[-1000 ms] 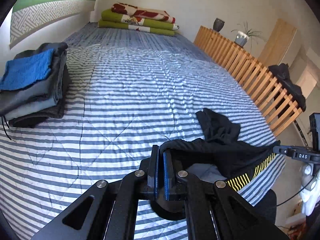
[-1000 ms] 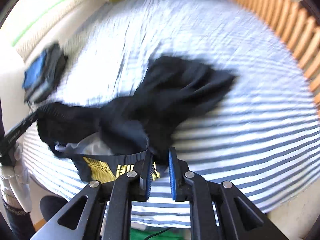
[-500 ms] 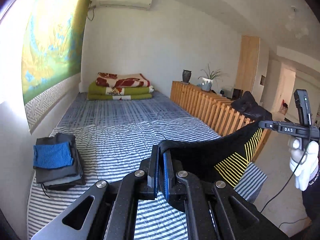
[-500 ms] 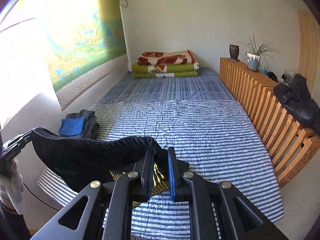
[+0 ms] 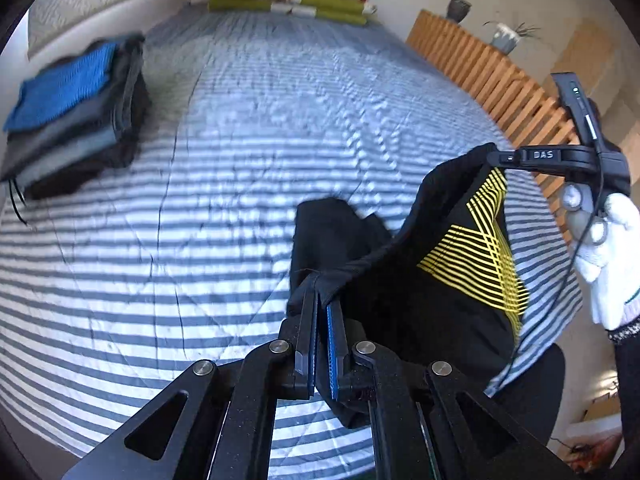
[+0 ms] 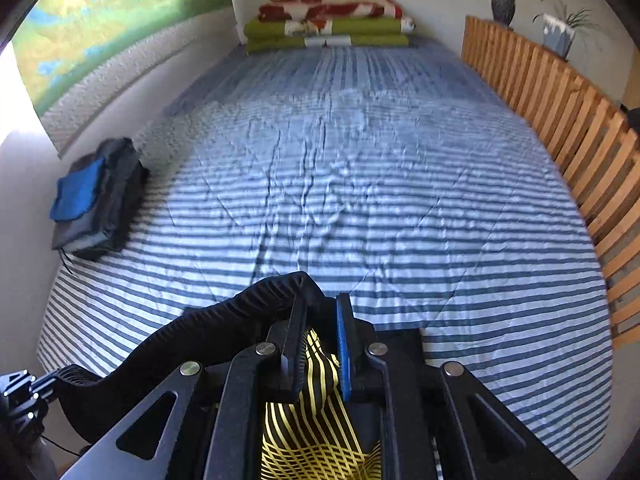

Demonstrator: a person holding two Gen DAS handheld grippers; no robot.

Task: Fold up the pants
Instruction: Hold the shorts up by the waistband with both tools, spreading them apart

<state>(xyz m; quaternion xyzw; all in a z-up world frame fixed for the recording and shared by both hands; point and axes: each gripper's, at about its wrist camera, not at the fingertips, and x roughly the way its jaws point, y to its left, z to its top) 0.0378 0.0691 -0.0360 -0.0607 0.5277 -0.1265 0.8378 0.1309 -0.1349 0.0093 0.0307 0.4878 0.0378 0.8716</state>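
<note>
The black pants (image 5: 404, 280) with yellow line print hang by their waistband stretched between the two grippers above the near edge of the striped bed (image 5: 248, 128), one dark leg trailing onto the cover. The left hand-held gripper (image 5: 322, 300) is clenched on one end of the waistband, tilted steeply down. The right hand-held gripper (image 6: 320, 312), carried by a white-gloved hand (image 5: 612, 248), also angles down; its jaws are opening with the waistband between them.
</note>
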